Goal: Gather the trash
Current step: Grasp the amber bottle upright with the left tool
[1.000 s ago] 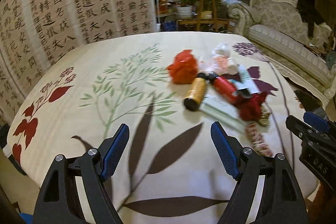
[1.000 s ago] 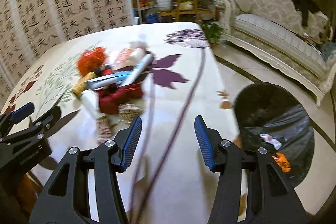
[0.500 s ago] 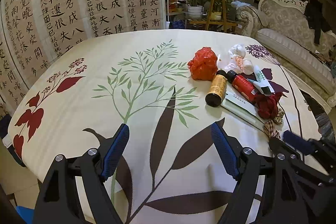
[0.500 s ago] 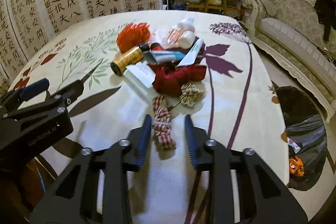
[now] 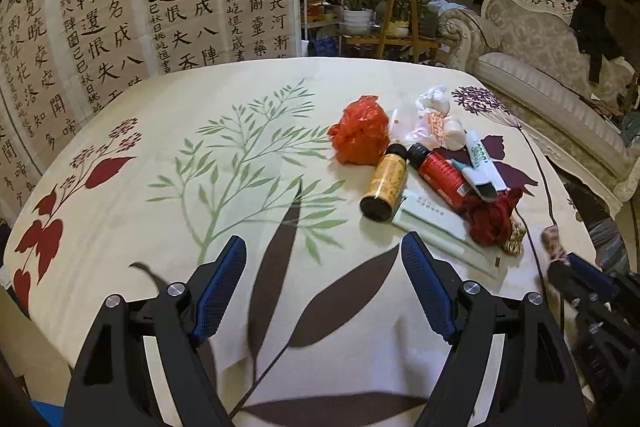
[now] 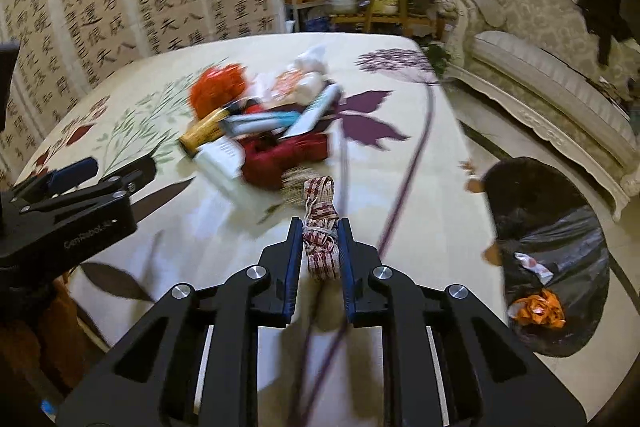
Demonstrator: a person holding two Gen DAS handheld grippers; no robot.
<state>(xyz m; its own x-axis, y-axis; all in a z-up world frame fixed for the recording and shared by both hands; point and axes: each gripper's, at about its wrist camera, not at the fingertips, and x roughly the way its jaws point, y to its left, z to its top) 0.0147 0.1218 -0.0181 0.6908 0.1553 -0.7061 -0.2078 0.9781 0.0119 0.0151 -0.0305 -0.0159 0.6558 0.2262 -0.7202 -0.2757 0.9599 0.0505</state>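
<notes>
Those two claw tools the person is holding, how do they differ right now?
The right gripper has its jaws closed on a red-checked ribbon bundle; the left gripper has its jaws spread wide with nothing between them. The right one points toward the table edge nearest the black trash bag; the left one faces the middle of the tablecloth. Both have black frames and blue finger pads.

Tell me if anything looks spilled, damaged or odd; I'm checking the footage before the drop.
Nothing stands out. The right gripper jaws are closed on the checkered ribbon scrap; the other trash lies piled on the tablecloth, nothing spilled. The black trash bag sits open on the floor.
</notes>
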